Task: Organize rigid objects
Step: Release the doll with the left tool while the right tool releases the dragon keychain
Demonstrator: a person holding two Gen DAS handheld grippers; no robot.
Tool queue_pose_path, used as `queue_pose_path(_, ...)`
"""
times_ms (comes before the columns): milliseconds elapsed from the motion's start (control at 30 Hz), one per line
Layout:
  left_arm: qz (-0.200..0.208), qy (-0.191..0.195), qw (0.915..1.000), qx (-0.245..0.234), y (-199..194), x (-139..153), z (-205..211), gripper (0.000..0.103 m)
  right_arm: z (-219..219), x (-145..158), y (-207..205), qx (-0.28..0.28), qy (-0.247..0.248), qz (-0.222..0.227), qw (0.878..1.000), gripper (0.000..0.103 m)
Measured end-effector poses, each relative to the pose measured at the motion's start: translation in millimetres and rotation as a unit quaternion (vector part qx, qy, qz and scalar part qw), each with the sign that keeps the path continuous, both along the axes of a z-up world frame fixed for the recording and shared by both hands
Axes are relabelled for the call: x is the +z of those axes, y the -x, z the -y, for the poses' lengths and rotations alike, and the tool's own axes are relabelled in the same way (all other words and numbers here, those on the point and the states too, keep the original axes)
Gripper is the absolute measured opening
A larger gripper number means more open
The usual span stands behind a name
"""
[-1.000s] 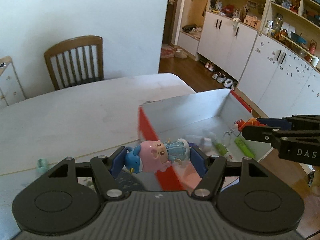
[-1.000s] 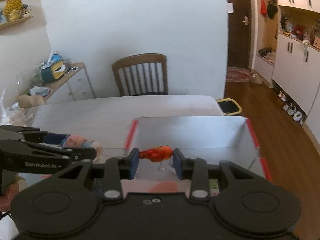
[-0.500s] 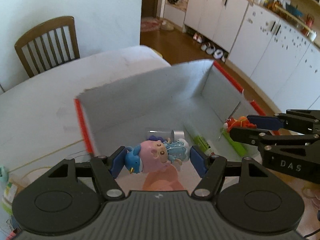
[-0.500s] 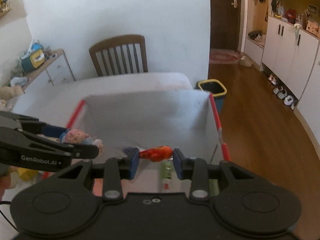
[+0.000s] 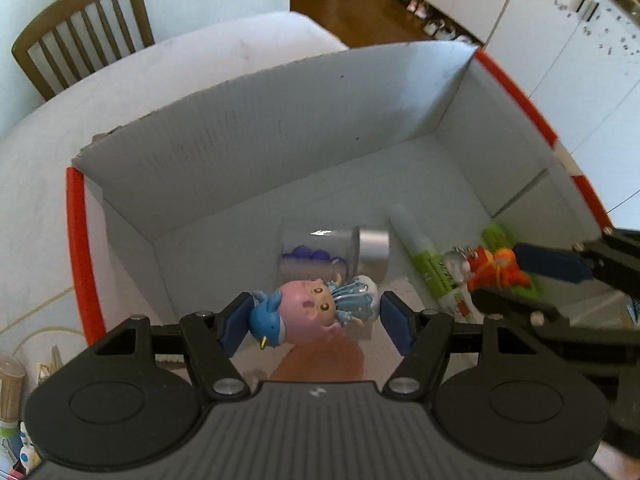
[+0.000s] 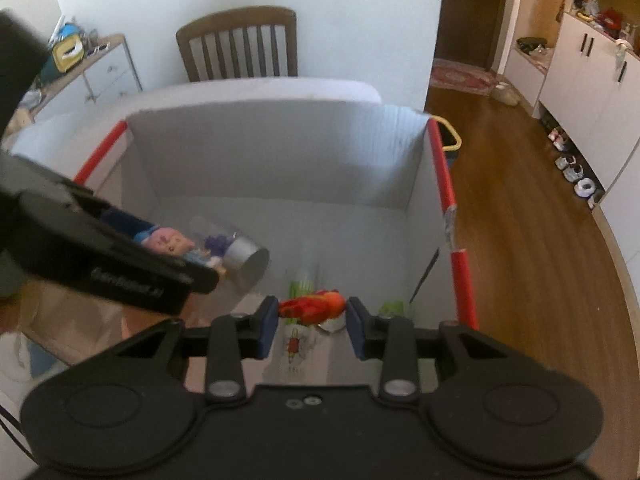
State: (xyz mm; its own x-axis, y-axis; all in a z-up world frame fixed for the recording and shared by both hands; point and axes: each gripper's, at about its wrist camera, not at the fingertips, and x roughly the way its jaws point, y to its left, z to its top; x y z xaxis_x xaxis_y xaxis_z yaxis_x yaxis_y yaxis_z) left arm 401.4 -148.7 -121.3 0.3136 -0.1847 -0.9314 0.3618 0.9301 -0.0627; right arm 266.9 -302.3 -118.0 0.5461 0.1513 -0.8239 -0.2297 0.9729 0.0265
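My left gripper (image 5: 316, 322) is shut on a pink-and-blue doll figurine (image 5: 312, 312) and holds it over the open white box with red edges (image 5: 248, 144). The doll also shows in the right wrist view (image 6: 168, 240). My right gripper (image 6: 313, 322) is shut on a small red-orange toy (image 6: 314, 306), also over the box (image 6: 280, 148); that toy shows in the left wrist view (image 5: 494, 270). In the box lie a clear jar with a silver lid (image 5: 340, 246) and green-and-white tubes (image 5: 424, 256).
The box sits on a white table (image 5: 180, 68) near its right edge. A wooden chair (image 6: 240, 46) stands behind the table. Small items lie on the table at the lower left (image 5: 12, 392). White cabinets (image 6: 592, 64) and wood floor are at the right.
Both grippers have moved forward and down, from the box's near edge to over its inside, each still holding its toy. The box's contents now show fully.
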Motion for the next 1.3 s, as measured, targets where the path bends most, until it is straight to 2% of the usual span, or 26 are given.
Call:
queue_pose_path(67, -0.012, -0.006, 0.9999, 0.001, -5.8, -4.2, 2.0, 0.069, -2.9, -2.1, -0.9, 0.009, 0.006, -0.005, 1.000, 0.035)
queue_pose_path(133, -0.018, -0.011, 0.9998, 0.004, -8.3, -6.6, 6.4, 0.064, -3.4, -5.5, -4.1, 0.013, 0.012, -0.010, 1.000, 0.035)
queue_pose_path(433, -0.033, -0.013, 0.9993, 0.009, -16.6, -7.8, 4.0, 0.064, -4.1, -17.1, -14.5, 0.007, 0.014, -0.046, 0.999, 0.036)
queue_pose_path(700, -0.032, -0.021, 0.9992, 0.012, -12.3, -5.4, 4.6, 0.064, 5.0, -14.9, -11.2, -0.004, -0.008, -0.053, 0.999, 0.039)
queue_pose_path(1000, 0.016, -0.030, 0.9994, -0.003, 9.4, 14.6, 3.6, 0.065, 16.5, 0.0, -2.4, -0.021, -0.040, -0.040, 0.998, 0.045)
queue_pose_path(1200, 0.044, -0.008, 0.9990, 0.002, 25.2, 35.6, -2.9, 0.065, 22.0, 14.9, 7.1, -0.031, -0.061, -0.023, 0.997, 0.047)
queue_pose_path(1267, 0.054, 0.002, 0.9985, 0.001, 32.2, 43.0, -6.5, 0.065, 24.4, 20.4, 12.3, -0.033, -0.068, -0.012, 0.997, 0.059)
queue_pose_path(1300, 0.058, 0.005, 0.9983, 0.001, 35.8, 45.9, -8.6, 0.065, 25.4, 23.2, 15.7, -0.033, -0.071, -0.006, 0.997, 0.062)
